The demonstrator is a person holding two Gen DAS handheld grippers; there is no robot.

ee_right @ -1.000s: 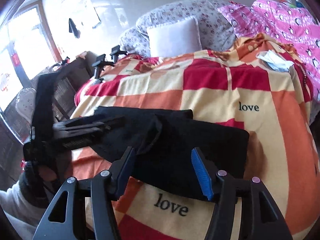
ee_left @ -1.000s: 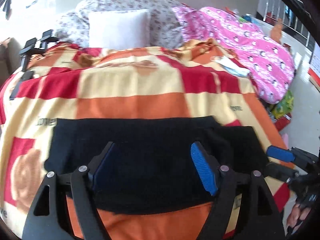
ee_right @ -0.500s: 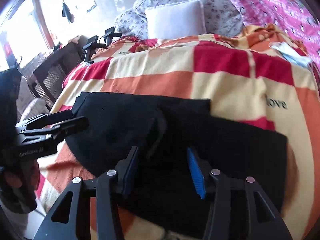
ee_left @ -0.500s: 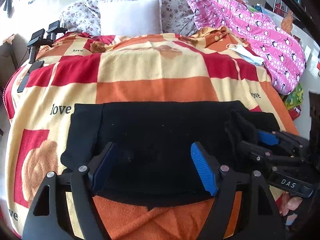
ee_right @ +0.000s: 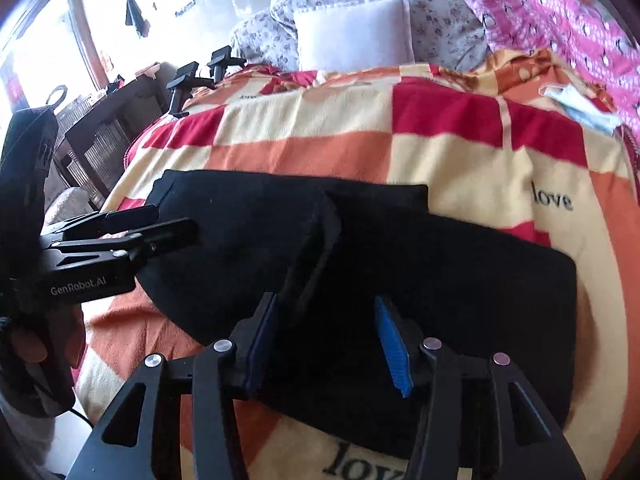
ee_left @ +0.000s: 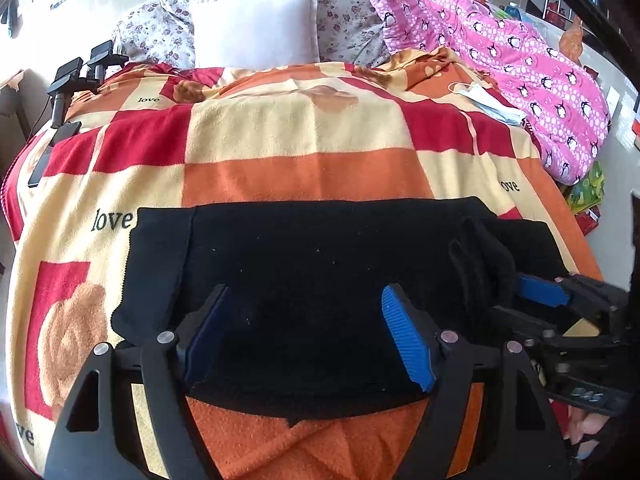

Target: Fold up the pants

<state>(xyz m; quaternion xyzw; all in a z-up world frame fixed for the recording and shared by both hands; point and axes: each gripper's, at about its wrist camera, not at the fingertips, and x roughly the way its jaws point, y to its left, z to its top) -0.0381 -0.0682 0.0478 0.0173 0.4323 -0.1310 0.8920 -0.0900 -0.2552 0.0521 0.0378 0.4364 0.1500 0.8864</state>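
Checkered blanket [ee_left: 304, 168] covers bed; black pants [ee_left: 320, 280] flat; white pillow [ee_left: 254, 28] behind.

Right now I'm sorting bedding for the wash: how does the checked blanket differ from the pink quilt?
The checked blanket lies spread flat in red, orange and cream squares with "love" printed on it. The pink quilt is bunched up along the right side and patterned with penguins and white dots. The black pants lie on the blanket and do not touch the quilt. Both are bright, patterned bedding.

Matt black cloth pants [ee_left: 320, 272], fuzzy fleece blanket [ee_left: 304, 168]
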